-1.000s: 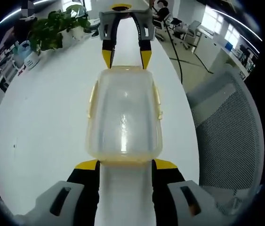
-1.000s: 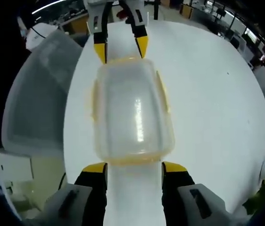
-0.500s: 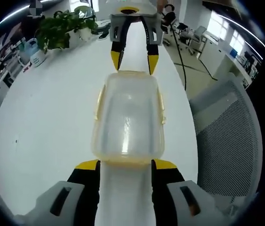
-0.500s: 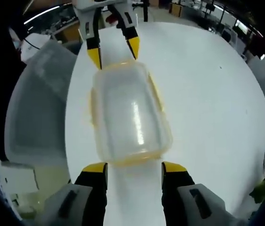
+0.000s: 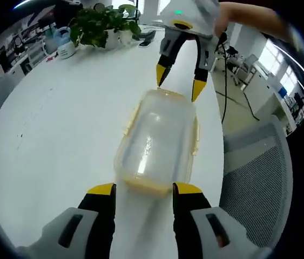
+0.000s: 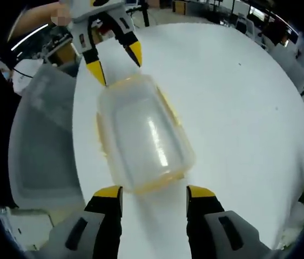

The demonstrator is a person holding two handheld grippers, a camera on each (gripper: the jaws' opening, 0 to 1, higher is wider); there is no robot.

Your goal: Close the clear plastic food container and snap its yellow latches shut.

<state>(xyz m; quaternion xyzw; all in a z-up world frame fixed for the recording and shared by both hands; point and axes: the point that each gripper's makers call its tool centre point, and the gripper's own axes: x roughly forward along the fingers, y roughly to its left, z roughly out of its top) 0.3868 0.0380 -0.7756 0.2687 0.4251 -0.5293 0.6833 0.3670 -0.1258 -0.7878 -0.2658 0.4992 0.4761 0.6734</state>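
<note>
On the white table (image 5: 49, 140), in the left gripper view, the container (image 5: 157, 143) lies with its lid on, one short end just ahead of the left gripper (image 5: 139, 189). The left gripper's jaws are spread apart, grasping nothing, their yellow tips flanking that near end. Yellow latches (image 5: 196, 141) run along the container's long sides. At the container's far end the right gripper (image 5: 178, 86) points toward it, jaws apart, tips at the far corners. A plant (image 5: 100, 24) stands well beyond the container. A mesh chair (image 5: 254, 172) sits beside the table, on the container's right.

From the right gripper view, the container (image 6: 143, 135) lies askew on the table (image 6: 238, 108), its near end just ahead of the right gripper (image 6: 154, 191), whose jaws are released and empty. The left gripper (image 6: 111, 65) is at the container's far end, jaws apart. The chair (image 6: 38, 140) is left of the container.
</note>
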